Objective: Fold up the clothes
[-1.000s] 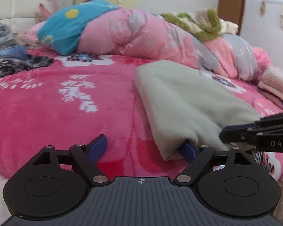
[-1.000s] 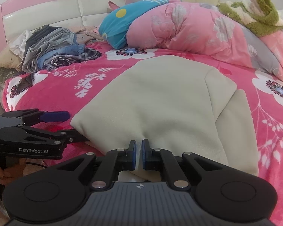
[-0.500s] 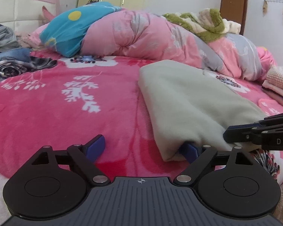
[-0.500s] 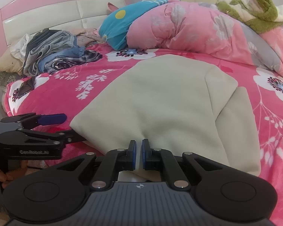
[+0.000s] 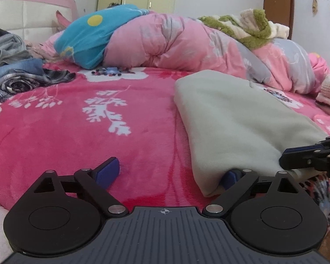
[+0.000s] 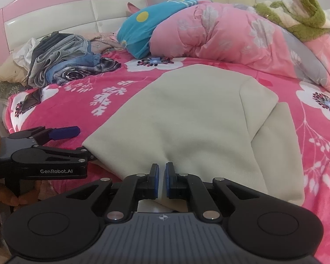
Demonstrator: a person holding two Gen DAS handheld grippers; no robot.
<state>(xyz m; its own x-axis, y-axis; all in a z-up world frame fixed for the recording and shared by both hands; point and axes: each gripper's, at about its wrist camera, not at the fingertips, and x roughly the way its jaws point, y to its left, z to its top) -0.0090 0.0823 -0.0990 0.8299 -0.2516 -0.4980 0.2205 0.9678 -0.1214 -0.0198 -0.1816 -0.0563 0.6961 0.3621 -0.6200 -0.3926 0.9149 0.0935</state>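
Jaws of the left gripper (image 5: 171, 172) have just been opening beside the beige garment (image 5: 233, 118); right gripper (image 6: 161, 175) remains clamped on its hem.

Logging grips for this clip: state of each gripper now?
Left gripper: open, jaws just widened; one finger under the beige garment edge.
Right gripper: shut on the garment's near edge.

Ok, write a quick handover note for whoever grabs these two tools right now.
Left tool: open, jaws just been opening; one finger tucked under the near left corner of the beige garment, not gripping.
Right tool: shut on the garment's near edge.
Garment lies partly folded on the pink bed, one flap already turned in.
Unfolded clothes pile sits by the headboard.
Left: regrip the left corner, finish this fold, then likely start the pile.
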